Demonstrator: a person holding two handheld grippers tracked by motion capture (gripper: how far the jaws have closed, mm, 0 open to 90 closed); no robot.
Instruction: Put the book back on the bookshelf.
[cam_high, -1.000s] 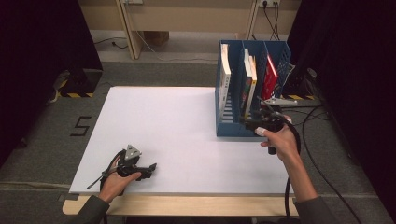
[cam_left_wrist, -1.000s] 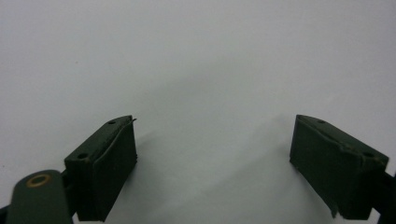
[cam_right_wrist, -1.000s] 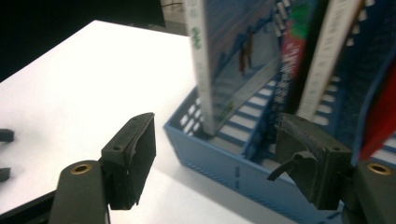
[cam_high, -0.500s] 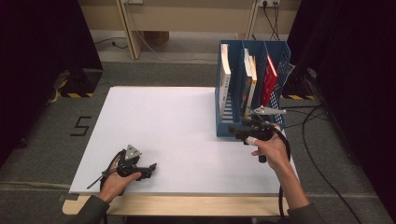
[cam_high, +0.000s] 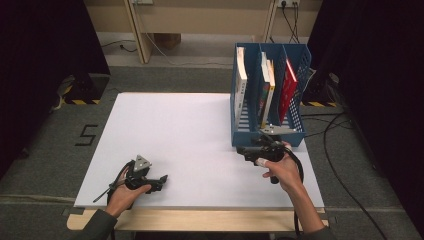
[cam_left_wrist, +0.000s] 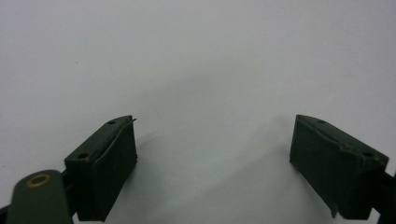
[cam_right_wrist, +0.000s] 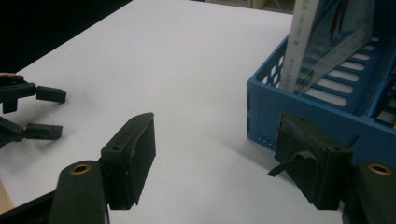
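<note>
A blue file rack (cam_high: 267, 136) stands at the right of the white table (cam_high: 190, 130). It holds a white book (cam_high: 241, 80), two books in the middle slot (cam_high: 267, 85) and a red book (cam_high: 289, 85). My right gripper (cam_high: 241, 151) hovers low in front of the rack's near left corner and points left. Its jaws are open with nothing between them (cam_right_wrist: 217, 121), and the rack's corner (cam_right_wrist: 303, 109) and a white-spined book (cam_right_wrist: 303, 46) lie just beyond. My left gripper (cam_high: 161, 182) rests at the near left, open over bare table (cam_left_wrist: 212, 121). It also appears farther off in the right gripper view (cam_right_wrist: 49, 113).
A wooden strip (cam_high: 200, 220) runs along the table's near edge. Cables (cam_high: 340, 125) lie on the floor to the right of the rack. A taped "5" (cam_high: 87, 135) marks the floor at left, near a black-and-yellow striped block (cam_high: 80, 92). Dark curtains flank both sides.
My right gripper has moved left and down, from in front of the rack's middle to its near left corner. My left gripper has stayed where it was.
</note>
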